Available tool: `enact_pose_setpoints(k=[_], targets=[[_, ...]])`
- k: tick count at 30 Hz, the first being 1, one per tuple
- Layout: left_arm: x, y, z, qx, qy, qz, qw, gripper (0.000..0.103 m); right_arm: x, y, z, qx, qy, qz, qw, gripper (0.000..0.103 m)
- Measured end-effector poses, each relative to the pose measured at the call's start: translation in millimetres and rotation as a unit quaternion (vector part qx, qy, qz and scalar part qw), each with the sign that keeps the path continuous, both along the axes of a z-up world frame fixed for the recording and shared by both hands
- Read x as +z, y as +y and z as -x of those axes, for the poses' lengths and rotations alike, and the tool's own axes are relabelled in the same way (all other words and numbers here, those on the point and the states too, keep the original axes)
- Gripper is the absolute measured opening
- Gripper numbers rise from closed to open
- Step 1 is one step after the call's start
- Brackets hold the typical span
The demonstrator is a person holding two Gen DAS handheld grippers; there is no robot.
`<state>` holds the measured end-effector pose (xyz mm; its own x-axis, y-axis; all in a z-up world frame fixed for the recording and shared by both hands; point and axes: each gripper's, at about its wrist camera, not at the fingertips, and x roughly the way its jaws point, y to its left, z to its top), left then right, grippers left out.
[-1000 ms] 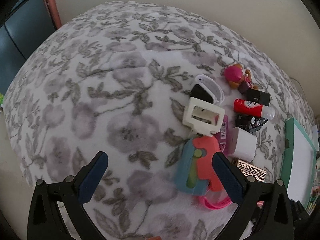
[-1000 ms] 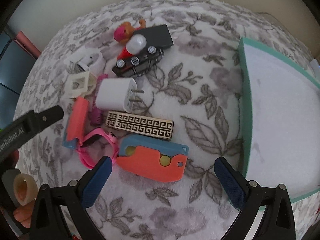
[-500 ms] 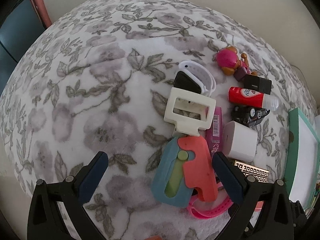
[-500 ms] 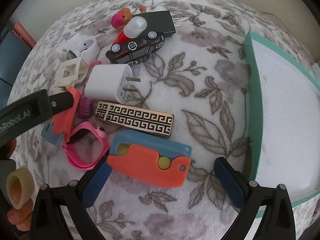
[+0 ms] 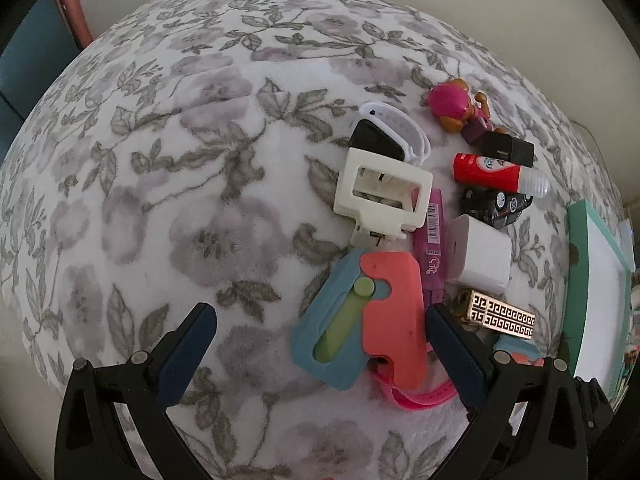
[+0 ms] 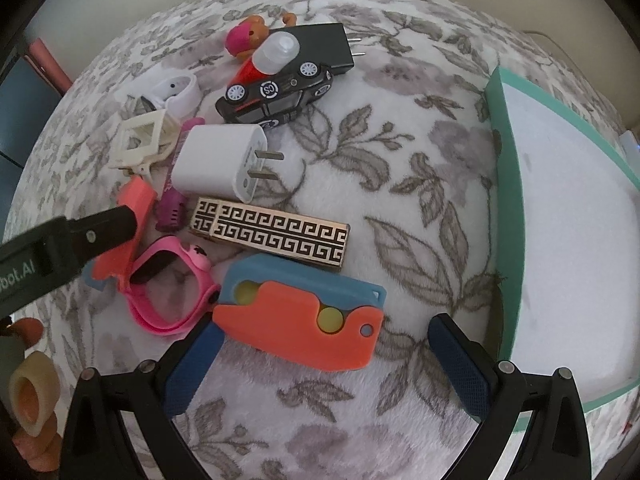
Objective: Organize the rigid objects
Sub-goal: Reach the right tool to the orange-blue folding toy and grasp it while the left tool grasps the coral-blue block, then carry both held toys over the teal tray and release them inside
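Note:
Small rigid objects lie in a heap on a floral blanket. My left gripper (image 5: 320,340) is open, its jaws on either side of an orange-and-blue slider toy (image 5: 364,316). My right gripper (image 6: 324,356) is open around a second orange-and-blue slider toy (image 6: 300,320). Behind it lie a gold patterned bar (image 6: 272,232), a white charger (image 6: 220,162), a black toy car (image 6: 276,92) and a pink watch band (image 6: 168,284). The left gripper's finger (image 6: 96,232) shows at the left of the right wrist view.
A teal-rimmed white tray (image 6: 508,208) stands at the right; it also shows in the left wrist view (image 5: 576,280). A cream clip (image 5: 380,196), a white watch (image 5: 380,136), a red tube (image 5: 492,168), a black adapter (image 6: 320,40) and a pink figure (image 5: 452,104) crowd the heap.
Both grippers have moved forward and lower toward the heap. Each slider toy now sits between its gripper's open jaws. Nothing has been taken hold of.

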<state>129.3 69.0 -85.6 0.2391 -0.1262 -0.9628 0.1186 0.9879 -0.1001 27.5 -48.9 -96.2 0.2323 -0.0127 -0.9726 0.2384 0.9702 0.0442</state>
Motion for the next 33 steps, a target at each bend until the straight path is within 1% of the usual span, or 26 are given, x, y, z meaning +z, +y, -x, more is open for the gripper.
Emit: enact_pose_setpoints(k=[3,5,8,9,13,15,17,18,22,26,30,31,33], targets=[[0,7,0,0.007,0.005,0.002,1.0000,0.103,2,-1,-1,0.003,0.000,-0.003,1.000,0.103],[1,10,1,0.005,0.003,-0.005,1.0000,0.103,5,2,-3,0.006,0.000,-0.004,1.000,0.101],[3,1,2,-0.016,-0.005,-0.023,0.9996,0.099,9,6,-4,0.011,-0.004,-0.004,1.000,0.096],[1,-4,3,-0.027,-0.004,-0.027,0.9993,0.098,10,7,-5,0.012,-0.006,-0.006,1.000,0.093],[-5,-6,4,-0.033,0.008,-0.025,0.9991,0.081,15,3,-6,0.007,-0.013,-0.019,1.000,0.086],[-7,-3,6,-0.029,0.008,-0.033,0.9990,0.075,16,2,-8,0.005,-0.014,-0.025,1.000,0.084],[-7,-1,8,-0.030,0.007,-0.035,0.9989,0.074,17,-1,-10,0.004,-0.016,-0.027,1.000,0.081],[-7,-1,9,-0.029,0.007,-0.035,0.9989,0.071,19,-2,-10,0.004,-0.017,-0.028,0.999,0.079],[-5,4,8,-0.020,0.007,-0.040,0.9990,0.057,22,-13,-9,-0.004,-0.020,-0.041,0.999,0.078],[1,15,6,-0.014,0.009,-0.046,0.9988,0.047,21,-22,-8,-0.010,-0.025,-0.051,0.998,0.078],[2,24,7,-0.003,0.015,-0.051,0.9986,0.046,20,-28,-3,-0.015,-0.029,-0.057,0.998,0.078],[1,29,10,-0.001,0.017,-0.053,0.9985,0.046,22,-30,1,-0.017,-0.029,-0.059,0.998,0.078],[5,26,19,0.004,0.019,-0.057,0.9982,0.046,22,-35,3,-0.020,-0.031,-0.064,0.997,0.078]])
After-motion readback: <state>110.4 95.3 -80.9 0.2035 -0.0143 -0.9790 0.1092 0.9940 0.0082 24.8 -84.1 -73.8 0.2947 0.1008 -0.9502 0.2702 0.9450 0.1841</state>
